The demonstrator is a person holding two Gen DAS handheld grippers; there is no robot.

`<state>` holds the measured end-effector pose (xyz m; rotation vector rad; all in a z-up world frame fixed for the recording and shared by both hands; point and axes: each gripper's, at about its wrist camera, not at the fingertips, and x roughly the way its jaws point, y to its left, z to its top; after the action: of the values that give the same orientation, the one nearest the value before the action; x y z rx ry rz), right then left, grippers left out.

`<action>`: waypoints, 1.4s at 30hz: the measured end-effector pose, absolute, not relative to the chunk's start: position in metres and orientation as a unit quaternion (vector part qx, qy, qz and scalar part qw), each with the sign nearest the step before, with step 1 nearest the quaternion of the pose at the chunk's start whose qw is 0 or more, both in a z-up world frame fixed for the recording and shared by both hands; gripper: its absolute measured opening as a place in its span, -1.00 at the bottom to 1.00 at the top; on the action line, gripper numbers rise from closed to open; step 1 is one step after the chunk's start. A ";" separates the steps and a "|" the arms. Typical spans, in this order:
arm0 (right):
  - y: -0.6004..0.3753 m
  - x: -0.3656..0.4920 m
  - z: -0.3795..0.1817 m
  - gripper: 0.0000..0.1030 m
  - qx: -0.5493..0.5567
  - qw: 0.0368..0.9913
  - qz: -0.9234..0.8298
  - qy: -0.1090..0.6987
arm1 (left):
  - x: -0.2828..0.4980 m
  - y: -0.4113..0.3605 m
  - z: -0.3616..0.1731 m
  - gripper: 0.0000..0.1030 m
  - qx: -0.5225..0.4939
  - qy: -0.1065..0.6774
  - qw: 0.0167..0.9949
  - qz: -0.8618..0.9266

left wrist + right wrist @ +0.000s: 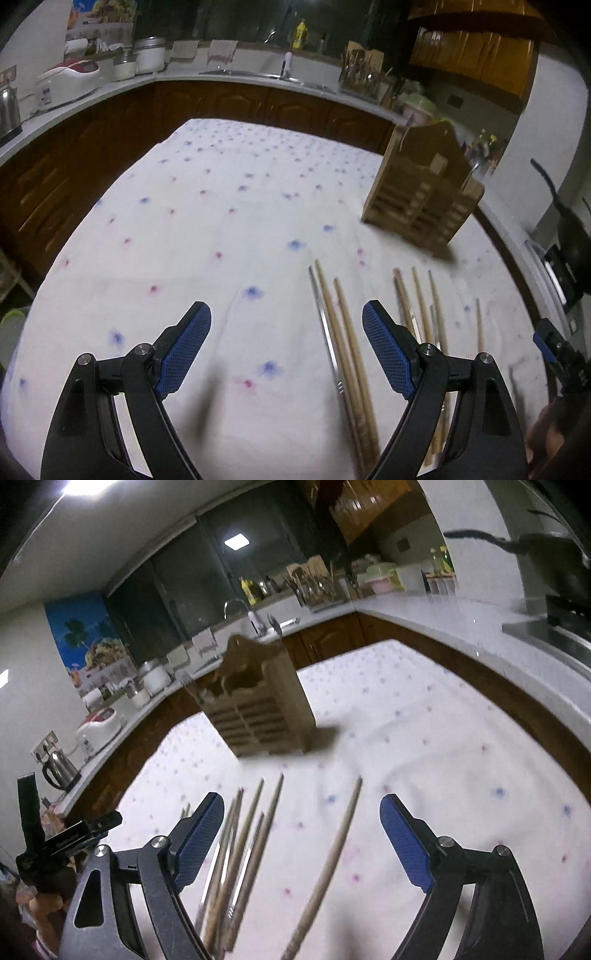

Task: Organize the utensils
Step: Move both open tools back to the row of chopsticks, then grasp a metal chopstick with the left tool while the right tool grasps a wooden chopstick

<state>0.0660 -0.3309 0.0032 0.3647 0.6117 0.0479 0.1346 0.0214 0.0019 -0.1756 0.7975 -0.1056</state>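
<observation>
No legible text, labels, brands or numbers anywhere, print on the wall poster at 10 o'clock too blurred to read

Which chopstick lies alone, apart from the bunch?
The single chopstick lying between the right hand-held gripper's open fingers; the other chopsticks crowd together beside its left finger.

Matt wooden chopsticks, slatted wooden holder, soft flower-printed cloth, glossy white countertop

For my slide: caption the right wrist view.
Open right hand-held gripper above chopsticks on the flowered cloth, wooden holder behind.
</observation>
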 end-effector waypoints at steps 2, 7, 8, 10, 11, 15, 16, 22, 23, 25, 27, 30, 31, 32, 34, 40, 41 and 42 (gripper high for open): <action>-0.329 0.065 -0.002 0.71 0.177 0.935 0.024 0.307 | 0.135 0.021 -0.001 0.67 -0.084 0.393 0.914 -0.049; -0.325 0.065 -0.007 0.70 0.172 0.933 0.022 0.316 | 0.139 0.018 -0.004 0.67 -0.072 0.405 0.911 -0.044; -0.325 0.065 -0.008 0.70 0.171 0.933 0.022 0.316 | 0.140 0.017 -0.004 0.67 -0.070 0.407 0.910 -0.043; -0.325 0.067 -0.008 0.70 0.166 0.933 0.019 0.318 | 0.144 0.015 -0.006 0.66 -0.067 0.413 0.907 -0.043; -0.324 0.067 -0.008 0.70 0.163 0.933 0.018 0.319 | 0.145 0.014 -0.007 0.62 -0.066 0.416 0.906 -0.042; -0.325 0.073 -0.012 0.64 0.159 0.931 0.012 0.329 | 0.154 0.008 -0.013 0.42 -0.062 0.435 0.897 -0.043; -0.325 0.075 -0.013 0.59 0.159 0.929 0.010 0.333 | 0.156 0.006 -0.015 0.39 -0.061 0.439 0.895 -0.043; -0.327 0.093 -0.022 0.37 0.146 0.920 -0.001 0.363 | 0.176 -0.001 -0.023 0.20 -0.055 0.463 0.884 -0.043; -0.328 0.098 -0.025 0.30 0.141 0.918 -0.005 0.371 | 0.180 -0.002 -0.025 0.16 -0.053 0.468 0.881 -0.042; -0.329 0.106 -0.029 0.19 0.134 0.914 -0.011 0.382 | 0.187 -0.003 -0.028 0.12 -0.052 0.474 0.878 -0.041; -0.331 0.114 -0.035 0.06 0.129 0.910 -0.019 0.393 | 0.196 -0.007 -0.033 -0.10 -0.049 0.484 0.872 -0.043; -0.334 0.124 -0.043 -0.11 0.123 0.904 -0.029 0.408 | 0.207 -0.011 -0.039 -0.29 -0.053 0.499 0.863 -0.055; -0.335 0.126 -0.044 -0.14 0.123 0.903 -0.031 0.410 | 0.209 -0.013 -0.041 -0.32 -0.052 0.502 0.861 -0.057; -0.336 0.129 -0.047 -0.17 0.122 0.902 -0.034 0.413 | 0.212 -0.015 -0.045 -0.38 -0.050 0.509 0.858 -0.059; -0.337 0.134 -0.051 -0.27 0.120 0.898 -0.037 0.421 | 0.213 -0.018 -0.047 -0.41 -0.047 0.507 0.859 -0.058; -0.330 0.144 -0.061 -0.43 0.097 0.894 -0.040 0.435 | 0.217 -0.032 -0.050 -0.52 -0.002 0.503 0.863 -0.051; -0.327 0.147 -0.061 -0.46 0.089 0.894 -0.040 0.436 | 0.218 -0.035 -0.050 -0.58 0.009 0.502 0.864 -0.048; -0.325 0.149 -0.062 -0.48 0.078 0.895 -0.041 0.438 | 0.219 -0.037 -0.051 -0.68 0.019 0.499 0.865 -0.047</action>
<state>0.1488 -0.3246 -0.0615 0.1627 0.9074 -0.0854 0.2192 -0.0371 -0.0506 0.0407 1.0455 -0.0983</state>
